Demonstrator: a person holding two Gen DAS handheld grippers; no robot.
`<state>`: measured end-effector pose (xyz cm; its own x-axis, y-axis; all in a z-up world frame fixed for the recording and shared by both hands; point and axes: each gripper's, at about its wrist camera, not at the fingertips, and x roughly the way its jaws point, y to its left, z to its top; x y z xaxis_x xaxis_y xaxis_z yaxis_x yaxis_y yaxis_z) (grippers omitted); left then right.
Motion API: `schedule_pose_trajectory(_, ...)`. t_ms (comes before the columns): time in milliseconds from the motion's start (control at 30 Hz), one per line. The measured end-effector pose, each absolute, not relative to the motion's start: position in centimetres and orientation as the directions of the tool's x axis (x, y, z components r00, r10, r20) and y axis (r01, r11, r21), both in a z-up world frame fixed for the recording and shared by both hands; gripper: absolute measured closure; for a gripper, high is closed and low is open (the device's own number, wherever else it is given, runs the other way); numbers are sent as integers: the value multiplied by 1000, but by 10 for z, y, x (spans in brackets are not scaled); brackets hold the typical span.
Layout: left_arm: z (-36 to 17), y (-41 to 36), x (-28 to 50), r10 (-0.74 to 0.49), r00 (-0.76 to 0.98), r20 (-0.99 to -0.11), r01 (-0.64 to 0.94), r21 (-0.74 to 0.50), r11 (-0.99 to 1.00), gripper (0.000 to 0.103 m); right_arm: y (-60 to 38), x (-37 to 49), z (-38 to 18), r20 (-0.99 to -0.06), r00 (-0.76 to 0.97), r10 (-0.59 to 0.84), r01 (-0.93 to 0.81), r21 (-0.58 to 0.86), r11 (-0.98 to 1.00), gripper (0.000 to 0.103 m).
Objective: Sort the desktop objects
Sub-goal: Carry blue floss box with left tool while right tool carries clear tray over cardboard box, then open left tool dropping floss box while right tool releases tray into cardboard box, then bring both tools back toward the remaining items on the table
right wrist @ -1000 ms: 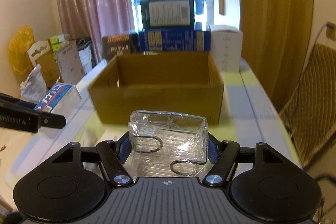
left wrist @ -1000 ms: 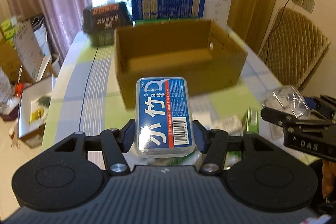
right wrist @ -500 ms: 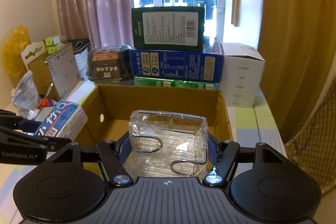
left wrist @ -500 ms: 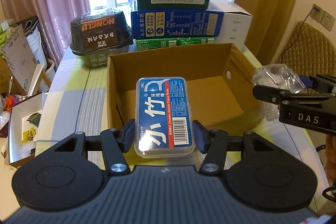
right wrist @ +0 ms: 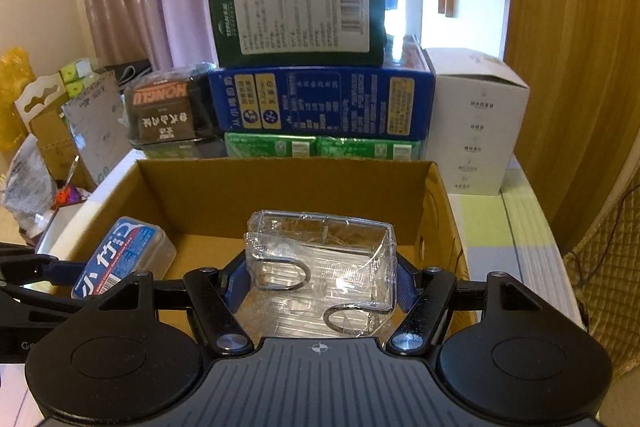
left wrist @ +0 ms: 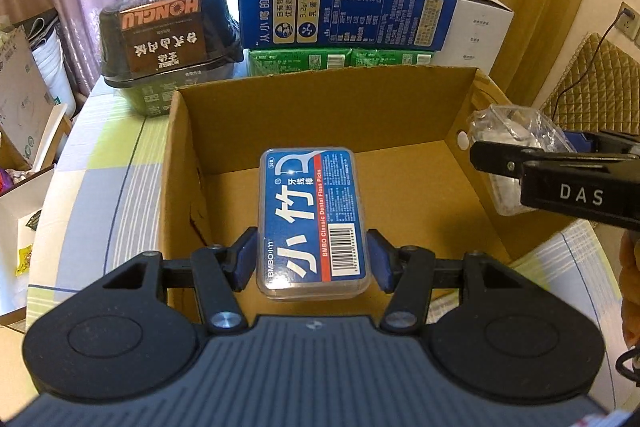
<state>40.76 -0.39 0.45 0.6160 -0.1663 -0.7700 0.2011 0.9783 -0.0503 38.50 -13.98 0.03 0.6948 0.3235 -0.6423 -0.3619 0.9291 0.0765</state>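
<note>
The left gripper is clamped on a blue-labelled dental floss pick box, its blue pads pressing the box's long sides, and it holds the box above the open cardboard box, over the left half of the cavity. The right gripper is likewise closed, on a clear plastic case wrapped in film with wire loops visible inside; in the left wrist view this case sits at about 3 o'clock, over the carton's right wall. In the right wrist view the floss box shows at about 9 o'clock, just inside the carton's left wall.

The step in hand looks like dropping both items into the carton. To do it well, each item should be lowered until it is well below the rim before the jaws part, so that neither bounces off the cardboard floor. The clear case needs care: it seems to hang close to the right wall, so shifting it toward the middle first would likely keep it from catching the edge. The two grippers are near each other, so releasing one at a time would avoid a knock. The floor of the carton appears bare, leaving room to set them side by side.

Behind the carton, at 12 o'clock, stands a stack of product boxes.
</note>
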Motion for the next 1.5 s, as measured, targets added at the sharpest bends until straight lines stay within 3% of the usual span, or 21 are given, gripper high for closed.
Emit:
schedule_pose_trajectory(100,0,-6,414,-157,625,-765,195,-42,980,49,-139,389,-5,-649,691,319,-359,74,930,37)
schedule_pose_trajectory(133,0,-7,415,-154,633,-759,190,-40,981,36,-140,390,-7,-651,689,317,-356,76,931,37)
schedule_pose_trajectory(167,0,-7,416,-144,641,-754,181,-33,983,31,-140,391,-9,-654,687,316,-354,79,932,37)
schedule_pose_trajectory(633,16,9,392,-141,679,-721,164,-39,986,30,-135,396,-16,-667,665,335,-359,108,927,36)
schedule_pose_trajectory(733,18,11,385,-138,682,-718,159,-38,986,29,-137,396,-11,-644,664,380,-373,155,915,21)
schedule_pose_trajectory(933,27,17,358,-137,696,-705,147,-46,988,25,-147,378,16,-610,704,364,-355,141,924,18)
schedule_pose_trajectory(1500,66,31,207,-110,731,-673,97,-58,994,10,-192,204,42,-596,712,371,-350,156,924,6)
